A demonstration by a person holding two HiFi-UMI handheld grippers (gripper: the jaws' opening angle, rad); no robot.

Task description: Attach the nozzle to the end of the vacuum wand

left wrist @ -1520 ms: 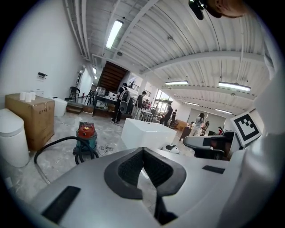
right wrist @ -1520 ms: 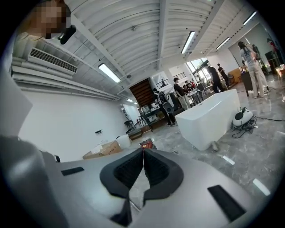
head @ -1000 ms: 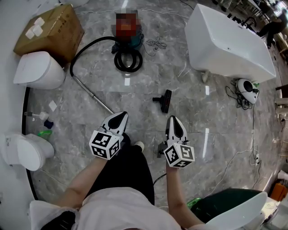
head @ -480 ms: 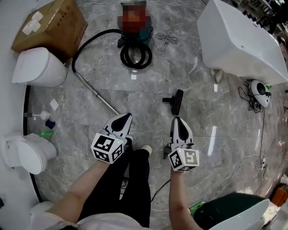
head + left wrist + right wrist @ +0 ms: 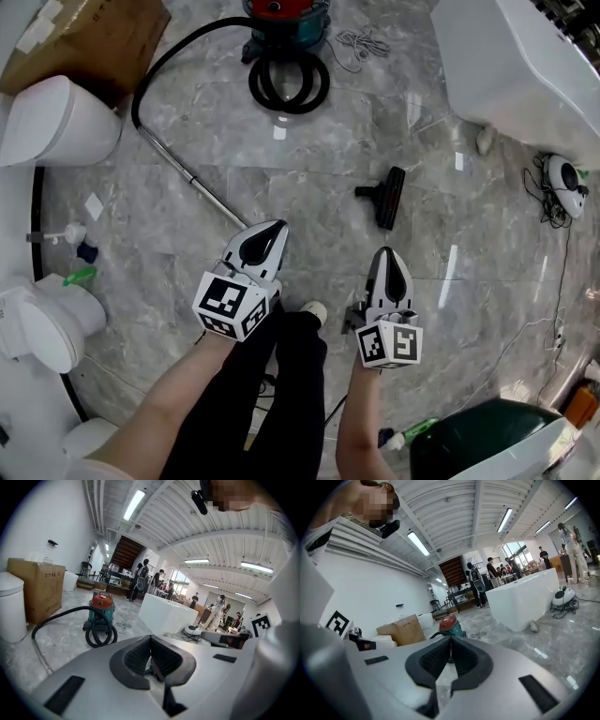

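The black nozzle [image 5: 386, 197] lies on the grey marble floor, beyond and between my two grippers. The metal vacuum wand [image 5: 183, 173] runs slantwise across the floor from the black hose [image 5: 178, 56]; its free end lies just by the tip of my left gripper [image 5: 274, 228], and I cannot tell if they touch. My right gripper [image 5: 389, 254] hovers short of the nozzle. Both are shut and empty, as the left gripper view [image 5: 151, 639] and right gripper view [image 5: 451, 640] show. The red and teal vacuum [image 5: 101, 609] stands farther off.
A white bathtub [image 5: 525, 66] stands at the upper right, with a small white appliance and cables [image 5: 565, 174] beside it. Toilets [image 5: 56, 122] and a cardboard box [image 5: 84, 37] line the left. A green bin [image 5: 487, 436] is near my right. People stand in the distance.
Both shut grippers have sunk toward the floor together. The vacuum, wand and nozzle look closer, and the left tip has come beside the wand's free end.
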